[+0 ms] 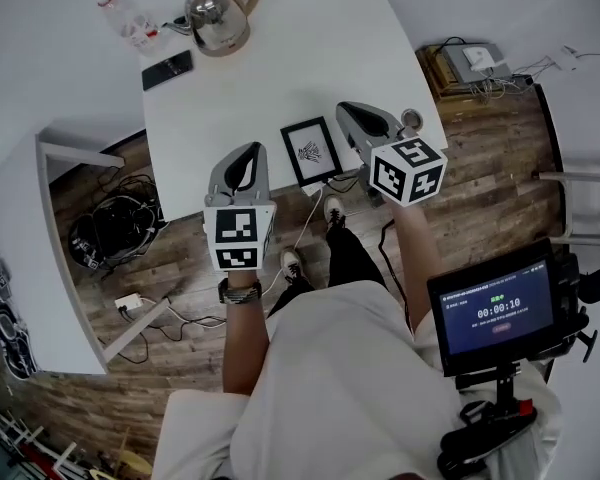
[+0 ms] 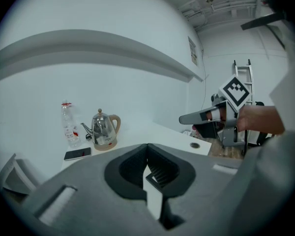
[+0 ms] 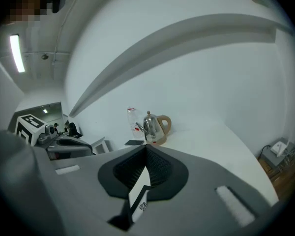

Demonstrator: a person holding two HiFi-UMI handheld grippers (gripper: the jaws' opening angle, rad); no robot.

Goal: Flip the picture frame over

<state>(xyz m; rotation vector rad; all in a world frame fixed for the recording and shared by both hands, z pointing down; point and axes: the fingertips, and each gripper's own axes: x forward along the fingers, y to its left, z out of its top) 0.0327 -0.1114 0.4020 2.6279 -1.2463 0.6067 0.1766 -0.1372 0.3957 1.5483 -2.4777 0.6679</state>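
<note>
Black rectangular picture frame (image 1: 311, 151) with white mat lies flat, print up, at the near edge of the white table (image 1: 280, 58), frame centre. Left gripper (image 1: 247, 153) and right gripper (image 1: 352, 110) flank it, both with fingers together and empty.

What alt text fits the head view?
A black picture frame lies face up near the front edge of a white table, between the left gripper and right gripper, both shut. A kettle, phone and bottle sit at the far end.
</note>
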